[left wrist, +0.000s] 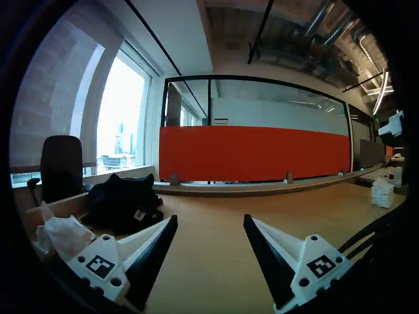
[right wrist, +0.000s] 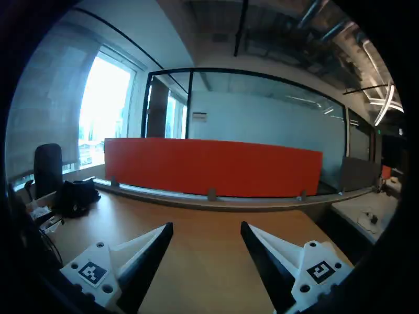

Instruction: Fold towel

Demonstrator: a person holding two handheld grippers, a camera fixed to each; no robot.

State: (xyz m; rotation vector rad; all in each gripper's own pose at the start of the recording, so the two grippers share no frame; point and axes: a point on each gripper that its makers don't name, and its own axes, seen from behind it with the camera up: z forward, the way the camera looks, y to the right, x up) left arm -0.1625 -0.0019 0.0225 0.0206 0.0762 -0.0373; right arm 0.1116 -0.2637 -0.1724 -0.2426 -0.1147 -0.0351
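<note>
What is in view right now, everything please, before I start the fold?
desk: one, light wood, under both grippers
divider panel: one, orange, along the desk's far edge
black heap: one, black bag or garment, far left of the desk
crumpled item: one, white, left edge of the desk, nearer than the heap; cloth or paper, cannot tell
office chair: one, black, behind the desk's left end by the window
window: one, bright, left wall
white stack: one, white, far right on the desk; looks folded, too small to be sure
left gripper: one, white with black fingers, open over bare desk
right gripper: one, same colours, open over bare desk
</note>
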